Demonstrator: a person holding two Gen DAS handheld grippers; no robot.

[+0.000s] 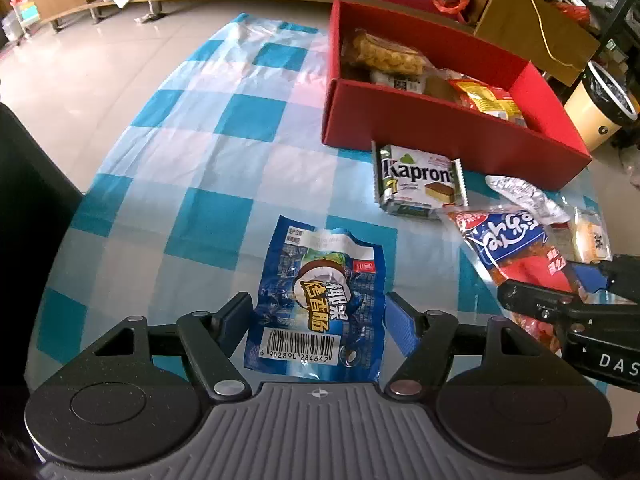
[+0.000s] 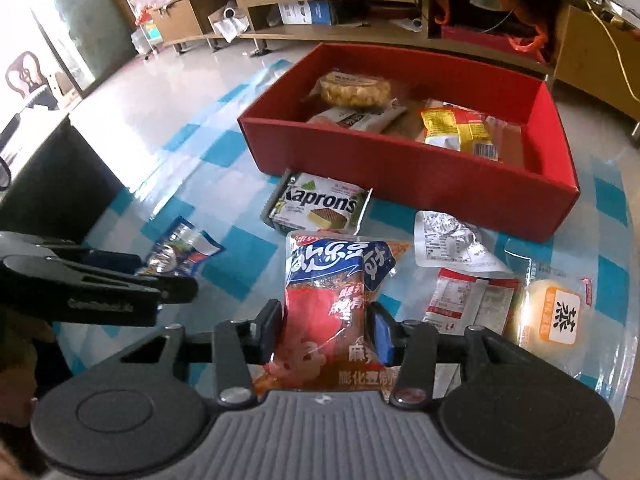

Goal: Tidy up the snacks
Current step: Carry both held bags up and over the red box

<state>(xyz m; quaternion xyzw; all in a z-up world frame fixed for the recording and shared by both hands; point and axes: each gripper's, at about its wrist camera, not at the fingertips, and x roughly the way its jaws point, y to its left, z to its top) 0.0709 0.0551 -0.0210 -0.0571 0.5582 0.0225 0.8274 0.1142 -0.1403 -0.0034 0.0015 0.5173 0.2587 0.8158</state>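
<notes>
The right wrist view shows the right gripper [image 2: 326,330] with its fingers pinched on the lower part of a red and blue snack bag [image 2: 336,296], which crumples between the pads, a firm hold that suits carrying it off. The red box [image 2: 400,172] stands beyond, at the far side of the checked cloth [image 2: 240,252], already holding a few packets, so it looks like the place where the snacks are being gathered. A green wafer pack [image 2: 320,208] lies just in front of its near wall; a silver pouch [image 2: 448,240] and a wrapped bun [image 2: 556,312] lie to the right. In the left wrist view the left gripper [image 1: 316,320] has its fingers half closed on the sides of a blue sausage packet [image 1: 316,300], probably gripped for the same trip to the box.
</notes>
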